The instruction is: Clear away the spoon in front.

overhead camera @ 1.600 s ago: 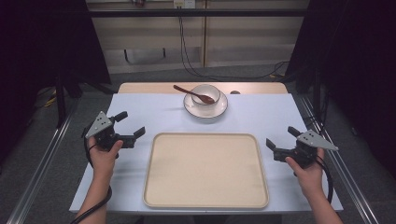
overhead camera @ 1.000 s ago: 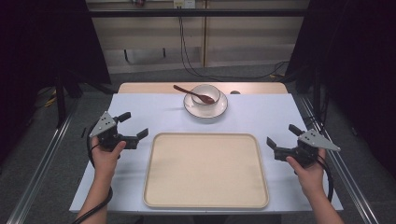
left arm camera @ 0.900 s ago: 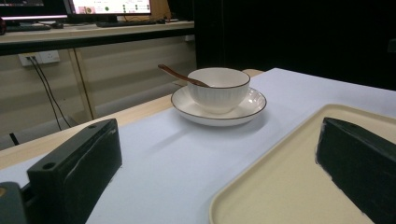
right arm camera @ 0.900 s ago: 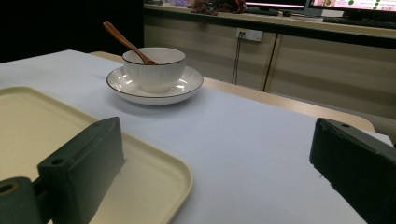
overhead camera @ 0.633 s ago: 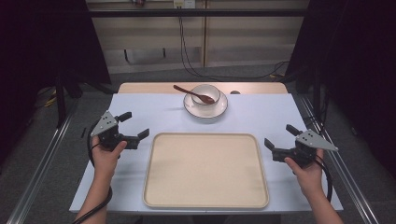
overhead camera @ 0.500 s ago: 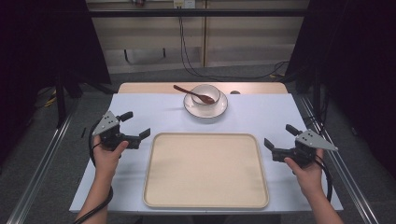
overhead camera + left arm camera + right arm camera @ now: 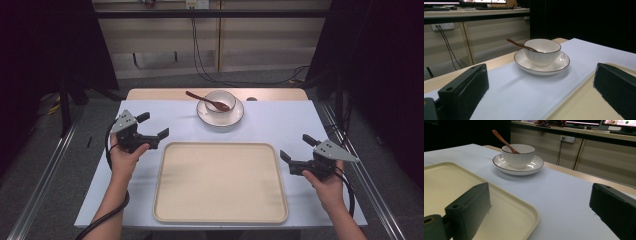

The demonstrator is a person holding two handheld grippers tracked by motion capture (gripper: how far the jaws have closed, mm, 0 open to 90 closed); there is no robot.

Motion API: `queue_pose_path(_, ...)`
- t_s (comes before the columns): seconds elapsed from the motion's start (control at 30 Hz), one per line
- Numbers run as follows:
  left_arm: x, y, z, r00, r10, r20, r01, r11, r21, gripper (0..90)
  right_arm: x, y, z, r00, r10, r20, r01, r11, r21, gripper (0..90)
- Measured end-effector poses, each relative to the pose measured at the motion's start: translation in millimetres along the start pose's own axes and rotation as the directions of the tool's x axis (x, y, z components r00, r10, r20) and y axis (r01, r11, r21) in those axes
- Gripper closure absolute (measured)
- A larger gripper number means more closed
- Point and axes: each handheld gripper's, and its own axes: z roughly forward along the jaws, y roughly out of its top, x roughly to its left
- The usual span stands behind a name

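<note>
The left gripper [image 7: 150, 126] hovered at about nine o'clock on the table [image 7: 280, 125], just off the upper left corner of the cream tray [image 7: 220, 182], with its jaws spread wide and nothing between them. The right gripper [image 7: 296, 148] hung at about three o'clock, beside the tray's right edge, its jaws equally wide and empty. Both pointed toward the twelve o'clock end of the table, where a white bowl [image 7: 220, 100] sat on a white saucer [image 7: 220, 115], well apart from either gripper. A brown wooden spoon [image 7: 206, 100] rested inside the bowl, its handle leaning out over the rim toward ten o'clock in the high view. In the left gripper view the bowl [image 7: 542, 51] stood between the two jaws, farther off, with the tray's corner [image 7: 584, 100] below the right-hand jaw. The tray itself lay bare at the table's centre.
</note>
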Motion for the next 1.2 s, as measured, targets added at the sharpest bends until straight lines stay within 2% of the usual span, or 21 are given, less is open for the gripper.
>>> queue_pose_path(0.1, 0.6, 2.6, 7.6, 1.0, -0.001, -0.001, 0.001, 0.9999, 0.013, 0.0, 0.8, 0.0, 0.1, 1.0, 0.003, -0.004, -0.003, 1.0, 0.005, 3.4)
queue_pose_path(0.13, -0.1, 4.9, 16.2, 1.0, -0.008, 0.003, 0.008, 0.9999, 0.009, 0.0, 0.6, -0.2, 0.2, 1.0, -0.004, -0.006, 0.004, 1.0, 0.005, 3.4)
queue_pose_path(0.2, -1.1, 7.0, 23.5, 0.9999, -0.016, -0.003, 0.016, 0.9998, 0.013, 0.0, 1.3, -0.2, 0.2, 0.9999, -0.006, -0.012, 0.006, 1.0, 0.006, 3.6)
queue_pose_path(0.23, -1.1, 7.0, 23.5, 0.9999, -0.016, -0.003, 0.016, 0.9998, 0.013, 0.0, 1.3, -0.2, 0.2, 0.9999, -0.006, -0.012, 0.006, 1.0, 0.006, 3.6)
queue_pose_path(0.27, -1.9, 7.4, 31.6, 0.9985, -0.055, 0.005, 0.055, 0.9985, 0.007, 0.0, 1.4, -0.1, 0.0, 0.9998, -0.011, -0.018, 0.011, 1.0, 0.004, 3.7)
queue_pose_path(0.3, -1.1, 7.4, 34.7, 0.9983, -0.058, 0.001, 0.058, 0.9981, 0.022, 0.0, 1.7, 0.1, -0.4, 0.9998, -0.006, -0.018, 0.006, 1.0, 0.004, 3.7)
queue_pose_path(0.33, -2.8, 7.4, 39.7, 0.9959, -0.09, -0.01, 0.09, 0.9959, 0.013, 0.0, 1.6, 0.1, -0.4, 0.9999, -0.005, -0.016, 0.005, 1.0, 0.001, 3.7)
queue_pose_path(0.43, -2.4, 7.4, 46.0, 0.9967, -0.08, -0.007, 0.081, 0.9964, 0.025, 0.0, 1.3, 0.1, -0.3, 0.9998, -0.007, -0.017, 0.007, 1.0, 0.003, 3.7)
queue_pose_path(0.53, -3.5, 7.3, 59.7, 0.9943, -0.105, -0.018, 0.106, 0.9942, 0.022, 0.0, 1.0, 0.4, -0.6, 0.9998, -0.009, -0.016, 0.009, 1.0, -0.001, 3.7)
queue_pose_path(0.6, -2.8, 7.4, 62.3, 0.9944, -0.105, -0.008, 0.105, 0.9941, 0.025, 0.0, 1.0, 0.4, -0.5, 0.9998, -0.005, -0.021, 0.005, 1.0, -0.002, 3.7)
queue_pose_path(0.63, -2.3, 7.8, 68.2, 0.9927, -0.121, -0.007, 0.121, 0.9925, 0.021, 0.0, 1.0, 0.4, -0.5, 0.9998, -0.006, -0.021, 0.006, 1.0, -0.002, 3.7)
queue_pose_path(0.7, -4.5, 8.0, 73.9, 0.9896, -0.14, -0.032, 0.141, 0.9898, 0.019, 0.0, 1.4, 0.3, -0.2, 0.9997, -0.006, -0.025, 0.007, 1.0, 0.001, 3.7)
queue_pose_path(0.83, -4.5, 8.1, 84.3, 0.9904, -0.128, -0.053, 0.129, 0.9914, 0.023, 0.6, 2.1, 0.3, 0.2, 0.9995, -0.01, -0.03, 0.01, 1.0, 0.0, 3.9)
queue_pose_path(0.93, -5.3, 7.7, 90.7, 0.99, -0.134, -0.044, 0.135, 0.9906, 0.02, 1.7, 2.4, 0.6, 0.3, 0.9996, -0.008, -0.028, 0.008, 1.0, 0.0, 4.0)
queue_pose_path(1.03, -6.6, 7.2, 99.5, 0.9892, -0.136, -0.055, 0.137, 0.99, 0.031, 3.2, 2.3, 0.3, 0.6, 0.9995, -0.013, -0.029, 0.013, 1.0, 0.001, 4.0)
queue_pose_path(1.1, -5.0, 7.8, 106.6, 0.99, -0.122, -0.071, 0.126, 0.9907, 0.052, 4.5, 2.5, 0.3, 0.3, 0.9993, -0.016, -0.033, 0.016, 1.0, 0.001, 4.2)
queue_pose_path(1.2, -4.6, 7.5, 114.7, 0.9875, -0.133, -0.085, 0.138, 0.9887, 0.059, 5.9, 2.7, 0.4, 0.3, 0.9992, -0.026, -0.029, 0.026, 1.0, -0.003, 4.3)
